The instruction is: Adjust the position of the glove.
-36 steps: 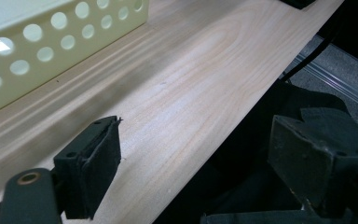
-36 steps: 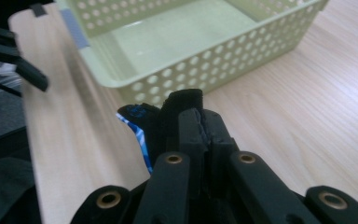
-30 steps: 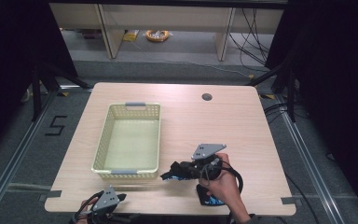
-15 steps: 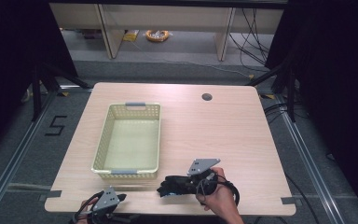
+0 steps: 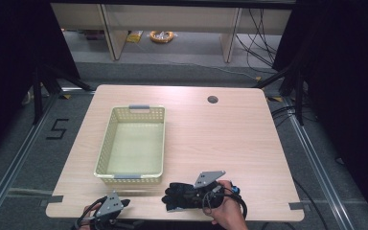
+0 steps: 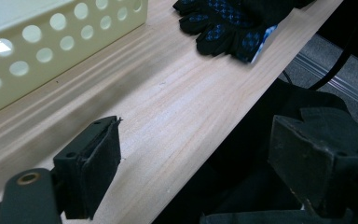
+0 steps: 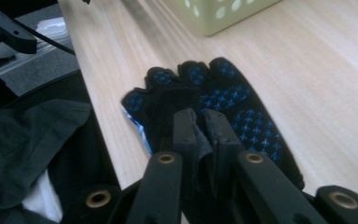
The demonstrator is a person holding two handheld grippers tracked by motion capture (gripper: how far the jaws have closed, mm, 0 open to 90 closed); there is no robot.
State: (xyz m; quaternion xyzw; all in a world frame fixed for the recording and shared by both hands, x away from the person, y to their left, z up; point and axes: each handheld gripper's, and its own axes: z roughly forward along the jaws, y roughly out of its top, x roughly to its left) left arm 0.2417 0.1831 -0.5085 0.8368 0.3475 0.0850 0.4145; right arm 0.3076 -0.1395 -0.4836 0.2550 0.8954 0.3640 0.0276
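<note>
**Glove pinched at the near bench edge**

High view: your right tongs (image 5: 184, 199) lie low on the black glove (image 5: 177, 194), just right of the basket (image 5: 106, 143); your left hand (image 5: 88, 213) hangs off the bench (image 5: 230, 139) corner.

Left gripper view: left tongs (image 6: 205, 163) spread, nothing between.

Right gripper view: the tongs, just easing apart, pinch a fold of glove (image 7: 233, 107).

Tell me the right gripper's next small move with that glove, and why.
Probably open a little more and lift clear: the right gripper has just been opening, a fold of the glove sits between its jaws, and the glove lies flat on the table near the basket.
</note>
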